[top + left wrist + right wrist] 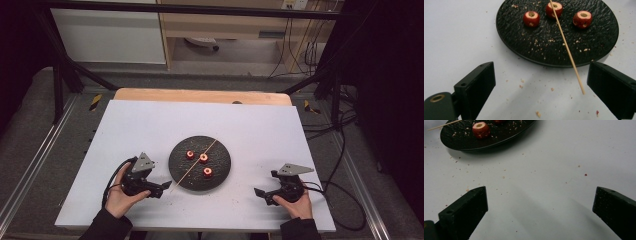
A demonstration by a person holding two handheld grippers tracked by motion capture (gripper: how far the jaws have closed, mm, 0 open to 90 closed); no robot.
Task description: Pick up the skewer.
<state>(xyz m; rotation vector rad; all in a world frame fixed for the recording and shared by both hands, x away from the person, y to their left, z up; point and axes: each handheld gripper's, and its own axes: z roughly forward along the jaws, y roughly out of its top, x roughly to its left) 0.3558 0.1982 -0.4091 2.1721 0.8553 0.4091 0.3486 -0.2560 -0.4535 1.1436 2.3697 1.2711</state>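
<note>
I read the scene from the high view first. A black plate [180, 167] sits near the middle of the white table [150, 120]. On it I count three red cored fruit pieces [203, 158], set close together but apart from one another. A thin wooden skewer [195, 165] lies slantwise across the plate; its lower end overhangs the rim on the person's left side and reaches the table.

The left gripper [161, 189] is held just beside the plate's near left edge. In the left gripper view, its jaws stand wide apart with nothing between them; I see bare table and scattered crumbs [538, 114] in the gap. The skewer's free end [582, 92] lies near the jaw at the right of that view, without touching it. The skewer also passes over one fruit piece [554, 9] there.

The right gripper [260, 193] is held near the front right of the table, well apart from the plate. In the right gripper view, its jaws are likewise spread wide and hold nothing. The plate edge [506, 137] and one fruit piece [481, 129] show at the top left of that view.

Both hands [120, 197] grasp their tools from below.
</note>
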